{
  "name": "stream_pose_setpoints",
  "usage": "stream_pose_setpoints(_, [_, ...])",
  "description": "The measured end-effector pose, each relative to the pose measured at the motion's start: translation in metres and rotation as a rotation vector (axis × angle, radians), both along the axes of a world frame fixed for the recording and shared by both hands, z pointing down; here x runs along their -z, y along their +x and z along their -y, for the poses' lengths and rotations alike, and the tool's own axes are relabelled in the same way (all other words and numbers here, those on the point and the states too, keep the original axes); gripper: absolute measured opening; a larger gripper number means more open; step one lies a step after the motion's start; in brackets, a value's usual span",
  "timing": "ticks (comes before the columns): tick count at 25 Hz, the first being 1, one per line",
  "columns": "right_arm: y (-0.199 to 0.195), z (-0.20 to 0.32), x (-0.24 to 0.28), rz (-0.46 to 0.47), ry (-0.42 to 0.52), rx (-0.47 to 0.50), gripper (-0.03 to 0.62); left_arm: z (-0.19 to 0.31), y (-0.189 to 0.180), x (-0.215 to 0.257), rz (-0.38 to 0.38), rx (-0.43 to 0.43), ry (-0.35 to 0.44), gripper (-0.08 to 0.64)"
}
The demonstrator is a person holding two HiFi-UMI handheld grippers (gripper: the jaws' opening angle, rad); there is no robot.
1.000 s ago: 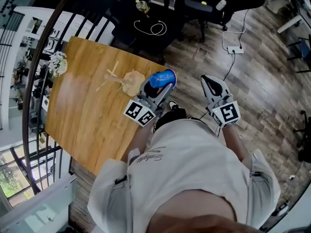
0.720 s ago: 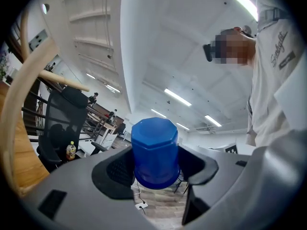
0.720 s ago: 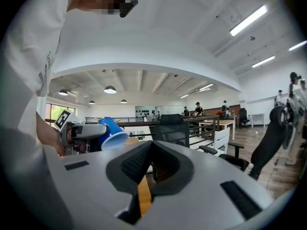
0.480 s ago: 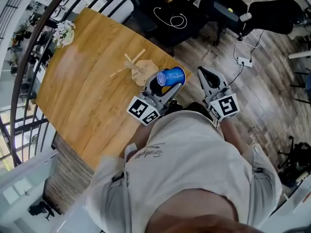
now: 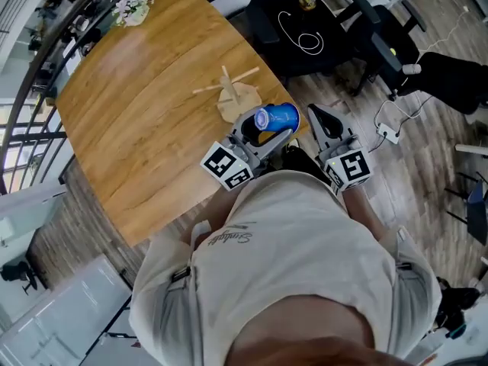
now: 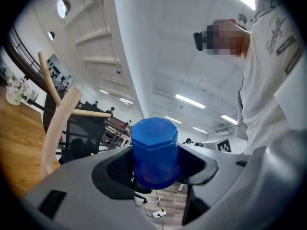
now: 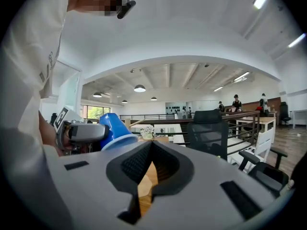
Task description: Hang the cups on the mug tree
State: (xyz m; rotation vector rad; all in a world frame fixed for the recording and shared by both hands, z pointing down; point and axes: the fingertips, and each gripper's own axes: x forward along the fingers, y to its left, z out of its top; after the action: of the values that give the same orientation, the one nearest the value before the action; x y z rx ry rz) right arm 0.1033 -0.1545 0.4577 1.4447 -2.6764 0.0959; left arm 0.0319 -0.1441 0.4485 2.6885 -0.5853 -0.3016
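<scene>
A blue plastic cup (image 5: 276,118) lies sideways in my left gripper (image 5: 263,130), which is shut on it just over the table's near edge. In the left gripper view the blue cup (image 6: 154,150) fills the jaws, its octagonal base toward the camera. The wooden mug tree (image 5: 232,97) stands on the wooden table (image 5: 145,120), just beyond and left of the cup; the mug tree's pegs (image 6: 60,111) show bare at left. My right gripper (image 5: 323,120) hangs off the table to the right, shut with nothing in it (image 7: 149,169). From there the blue cup (image 7: 113,130) shows at left.
A small pot of white flowers (image 5: 131,4) stands at the table's far corner. A black railing (image 5: 46,59) runs along the table's far side. Beyond the table are a black desk (image 5: 305,33) with a cable, office chairs (image 5: 381,36), and a power strip (image 5: 389,133) on the floor.
The head view has swung round, so the table now lies up and left. The left gripper, still holding the blue cup, has come a little closer to the mug tree.
</scene>
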Motion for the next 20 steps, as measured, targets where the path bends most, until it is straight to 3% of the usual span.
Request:
stream_pose_setpoints(4, [-0.006,0.017,0.012,0.000,0.022,0.112,-0.005,0.004,-0.001,0.012,0.015,0.074,-0.011,0.285])
stream_pose_setpoints(12, [-0.015,0.044,0.027,0.039,0.066,0.272,-0.005,0.011,-0.023,0.035,0.080,0.270,0.046,0.285])
stream_pose_setpoints(20, [-0.026,0.050,0.029,0.015,0.106,0.437,-0.005,0.014,-0.061,0.051,0.063,0.494,0.047,0.285])
